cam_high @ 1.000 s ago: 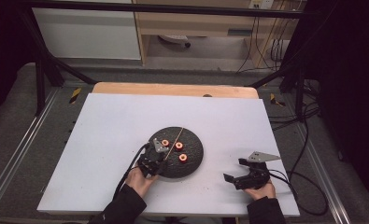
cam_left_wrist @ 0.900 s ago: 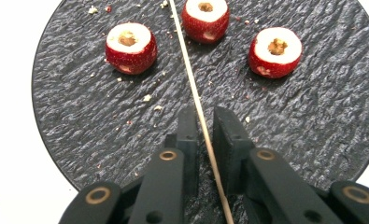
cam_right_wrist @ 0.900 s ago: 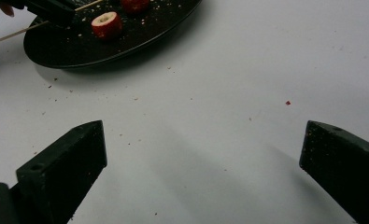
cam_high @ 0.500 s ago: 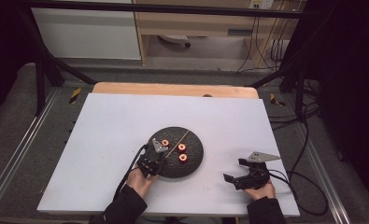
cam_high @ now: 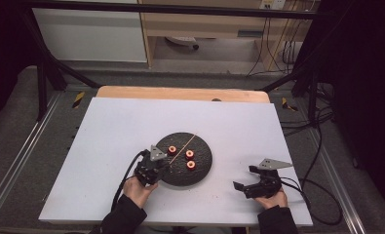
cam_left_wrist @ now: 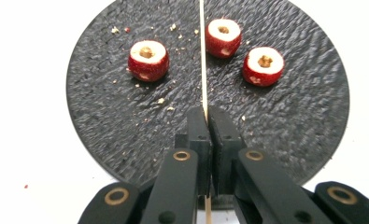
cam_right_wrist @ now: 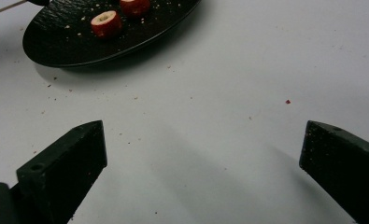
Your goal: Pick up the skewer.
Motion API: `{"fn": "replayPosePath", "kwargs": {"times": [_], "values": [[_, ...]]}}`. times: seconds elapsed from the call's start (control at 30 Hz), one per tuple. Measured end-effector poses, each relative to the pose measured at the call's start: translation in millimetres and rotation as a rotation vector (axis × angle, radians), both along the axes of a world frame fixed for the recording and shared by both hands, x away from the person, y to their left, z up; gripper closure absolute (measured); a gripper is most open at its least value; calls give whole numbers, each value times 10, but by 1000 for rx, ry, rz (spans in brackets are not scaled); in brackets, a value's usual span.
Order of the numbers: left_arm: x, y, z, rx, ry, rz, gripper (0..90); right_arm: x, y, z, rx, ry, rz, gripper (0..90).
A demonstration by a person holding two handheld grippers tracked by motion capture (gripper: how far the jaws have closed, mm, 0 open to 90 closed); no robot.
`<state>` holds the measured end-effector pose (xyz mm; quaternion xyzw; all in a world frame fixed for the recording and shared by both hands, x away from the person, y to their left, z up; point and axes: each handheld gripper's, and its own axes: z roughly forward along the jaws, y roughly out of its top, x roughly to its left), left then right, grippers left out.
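Three red fruit pieces (cam_left_wrist: pixel 148 59) sit on the round black plate (cam_high: pixel 202 168), one to the left of the thin wooden skewer (cam_left_wrist: pixel 202 56) and two to its right. My left gripper (cam_high: pixel 157 165) is clenched on that skewer at the plate's near-left rim, its jaws having just closed onto it. Crumbs dot the plate around the pieces. Right of the plate the white worktop (cam_high: pixel 112 126) lies bare, and there my right gripper (cam_high: pixel 244 183) rests, well apart from the plate, jaws spread wide, grasping nothing.
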<state>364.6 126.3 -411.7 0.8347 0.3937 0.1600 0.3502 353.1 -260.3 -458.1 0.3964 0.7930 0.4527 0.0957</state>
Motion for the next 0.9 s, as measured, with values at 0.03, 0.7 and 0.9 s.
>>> {"fn": "replayPosePath", "kwargs": {"times": [0.03,0.7,0.9], "values": [[-15,28,10,-7,-9,-7,879,0,0,-1,-1,-1,-1,14],[-245,570,-18,-109,-63,-94,877,5,48,16,-17,-2,-24,12],[-319,772,-82,-135,-67,-86,877,8,100,37,-22,3,-26,10]]}}
